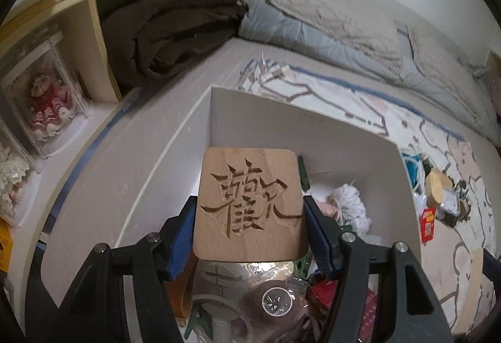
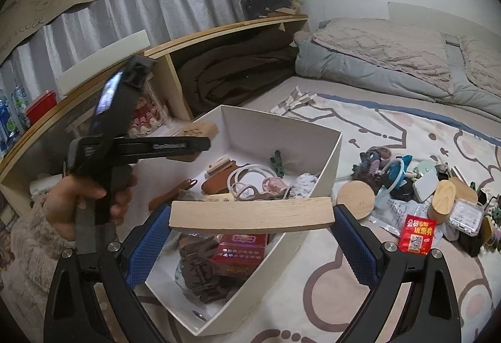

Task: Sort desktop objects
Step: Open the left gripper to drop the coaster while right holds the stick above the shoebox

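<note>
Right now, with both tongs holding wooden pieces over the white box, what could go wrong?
1. The left tongs pinch the carved wooden plaque only by its side edges; it could slip onto the clutter below.
2. The right tongs hold a plain wooden board edge-on above the white box; dropped, it may hit the red carton.

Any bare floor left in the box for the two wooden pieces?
Box is free along its far wall, and at the near corner beside the dark carved piece. The middle is packed. The pile right of the box is crowded too.
</note>
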Demonstrator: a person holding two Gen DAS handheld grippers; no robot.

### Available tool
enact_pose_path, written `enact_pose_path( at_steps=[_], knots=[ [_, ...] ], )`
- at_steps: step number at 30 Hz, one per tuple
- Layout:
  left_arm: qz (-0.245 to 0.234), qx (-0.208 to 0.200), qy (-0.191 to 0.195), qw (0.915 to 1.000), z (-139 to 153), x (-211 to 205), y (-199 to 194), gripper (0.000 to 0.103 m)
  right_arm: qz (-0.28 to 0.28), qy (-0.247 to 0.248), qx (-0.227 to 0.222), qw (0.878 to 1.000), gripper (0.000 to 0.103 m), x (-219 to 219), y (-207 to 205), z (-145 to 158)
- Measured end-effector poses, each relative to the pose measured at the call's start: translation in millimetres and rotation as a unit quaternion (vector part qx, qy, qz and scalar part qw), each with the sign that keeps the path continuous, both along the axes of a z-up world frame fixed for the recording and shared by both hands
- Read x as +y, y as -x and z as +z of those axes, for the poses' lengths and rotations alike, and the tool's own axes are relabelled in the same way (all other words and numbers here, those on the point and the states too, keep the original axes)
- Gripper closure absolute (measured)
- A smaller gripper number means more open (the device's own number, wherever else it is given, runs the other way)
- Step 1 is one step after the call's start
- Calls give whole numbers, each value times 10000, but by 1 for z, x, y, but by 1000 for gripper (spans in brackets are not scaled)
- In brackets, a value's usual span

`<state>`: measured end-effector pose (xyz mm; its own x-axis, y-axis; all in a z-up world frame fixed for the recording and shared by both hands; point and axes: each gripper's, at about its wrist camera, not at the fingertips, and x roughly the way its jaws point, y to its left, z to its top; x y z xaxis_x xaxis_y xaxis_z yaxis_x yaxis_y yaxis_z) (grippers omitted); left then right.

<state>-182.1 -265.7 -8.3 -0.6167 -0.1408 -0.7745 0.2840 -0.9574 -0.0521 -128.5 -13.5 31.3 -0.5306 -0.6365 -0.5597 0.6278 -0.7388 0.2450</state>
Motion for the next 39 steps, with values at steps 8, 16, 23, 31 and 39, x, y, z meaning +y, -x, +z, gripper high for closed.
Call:
enact_pose_path(
  at_steps=[8, 16, 23, 31, 39],
  knots=[
    [76, -222, -213, 9995, -11, -7, 11, 39, 51, -63, 3, 10000, 3, -4, -1, -1],
    [63, -67, 71, 9999, -2, 0, 8, 11, 99, -125, -16, 9999, 3, -11, 0, -5],
    [-57, 140, 124, 9998, 7, 7, -1, 11, 144, -203, -48, 9997, 3, -18, 2, -8],
    [-40, 566, 367, 9977, 19, 13, -23, 11, 127, -354, -87, 9993, 3, -28, 11, -12],
    [-120, 1214, 205, 9923, 41, 15, -60, 11, 78, -703, -125, 9974, 3, -52, 35, -14]
  ],
)
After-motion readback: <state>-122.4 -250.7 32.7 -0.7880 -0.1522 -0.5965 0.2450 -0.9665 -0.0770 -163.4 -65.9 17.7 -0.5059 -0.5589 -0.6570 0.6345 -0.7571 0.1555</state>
